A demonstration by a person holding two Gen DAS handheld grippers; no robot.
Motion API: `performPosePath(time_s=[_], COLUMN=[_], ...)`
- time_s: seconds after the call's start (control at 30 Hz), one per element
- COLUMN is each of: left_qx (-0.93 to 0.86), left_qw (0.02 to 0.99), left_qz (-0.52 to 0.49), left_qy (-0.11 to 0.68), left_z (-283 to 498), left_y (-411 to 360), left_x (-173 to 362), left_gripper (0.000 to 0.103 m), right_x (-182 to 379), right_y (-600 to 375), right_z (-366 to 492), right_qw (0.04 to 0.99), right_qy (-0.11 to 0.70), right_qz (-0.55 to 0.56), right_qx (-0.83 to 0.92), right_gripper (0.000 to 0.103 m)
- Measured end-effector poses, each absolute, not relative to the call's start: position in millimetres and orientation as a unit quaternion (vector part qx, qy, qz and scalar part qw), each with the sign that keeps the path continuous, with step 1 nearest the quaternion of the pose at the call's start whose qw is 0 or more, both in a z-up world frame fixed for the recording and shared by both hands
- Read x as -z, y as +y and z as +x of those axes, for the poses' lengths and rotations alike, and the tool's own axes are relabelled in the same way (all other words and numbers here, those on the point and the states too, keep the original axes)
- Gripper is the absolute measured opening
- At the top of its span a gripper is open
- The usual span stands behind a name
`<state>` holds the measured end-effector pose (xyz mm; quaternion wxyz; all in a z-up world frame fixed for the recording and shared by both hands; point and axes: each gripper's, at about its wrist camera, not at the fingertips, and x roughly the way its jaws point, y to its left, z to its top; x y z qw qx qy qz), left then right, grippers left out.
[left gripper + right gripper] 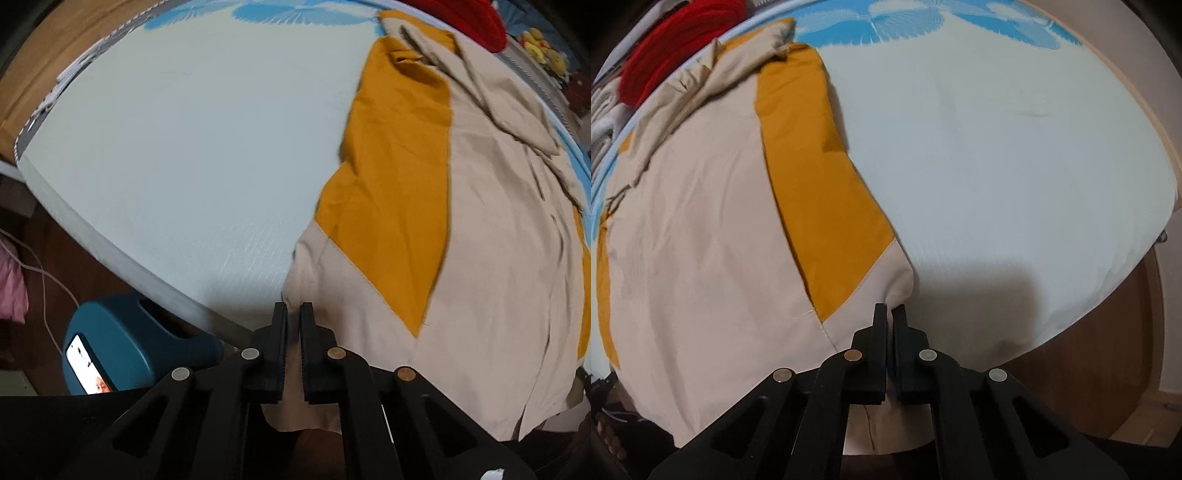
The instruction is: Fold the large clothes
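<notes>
A large beige and mustard-yellow jacket (480, 240) lies spread on a pale mattress (184, 147). In the left wrist view it fills the right side; my left gripper (293, 308) is shut on the beige hem at the garment's near left corner, cloth showing between the black fingers. In the right wrist view the same jacket (701, 240) covers the left half of the mattress (997, 166). My right gripper (891, 310) is shut on the beige hem at the near right corner. The hem's near edge hangs over the mattress front below both grippers.
A red knitted item (476, 22) lies at the far end beyond the jacket's hood, also red item (676, 48). A teal stool (140, 347) carrying a lit phone (88, 365) stands on the floor left of the mattress. A white cable (40, 280) runs across the floor.
</notes>
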<state>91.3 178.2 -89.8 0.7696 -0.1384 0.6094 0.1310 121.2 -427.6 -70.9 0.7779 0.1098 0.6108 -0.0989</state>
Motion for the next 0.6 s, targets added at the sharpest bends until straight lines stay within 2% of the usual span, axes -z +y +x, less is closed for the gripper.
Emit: performPosePath(time_s=[0.07,0.13,0.2,0.27,0.3,0.33,0.37,0.4,0.6], left_qx=[-0.128,-0.13,-0.134,-0.131,-0.131,-0.128,-0.124,-0.125,-0.122], left_qw=[0.763,0.75,0.751,0.752,0.753,0.755,0.756,0.758,0.76], left_qz=[-0.145,-0.147,-0.143,-0.129,-0.123,-0.118,-0.111,-0.104,-0.095], left_qy=[0.616,0.631,0.63,0.633,0.632,0.632,0.633,0.632,0.632], left_z=[95,97,90,89,87,86,86,84,75], left_y=[179,180,183,187,186,186,186,186,192], left_x=[94,105,105,108,109,110,110,110,115], left_gripper=[0.008,0.022,0.022,0.022,0.021,0.012,0.006,0.005,0.004], right_x=[63,67,76,85,85,84,83,83,70], right_y=[-429,-432,-437,-433,-429,-425,-423,-421,-420], right_z=[117,116,116,117,116,116,115,116,114], right_qw=[0.784,0.778,0.764,0.755,0.756,0.758,0.76,0.761,0.777], right_qy=[0.601,0.607,0.623,0.636,0.637,0.638,0.636,0.635,0.613], right_qz=[0.118,0.122,0.124,0.108,0.095,0.082,0.08,0.086,0.108], right_qx=[0.1,0.106,0.116,0.114,0.114,0.112,0.109,0.104,0.1], right_gripper=[0.003,0.005,0.018,0.02,0.02,0.018,0.009,0.004,0.003])
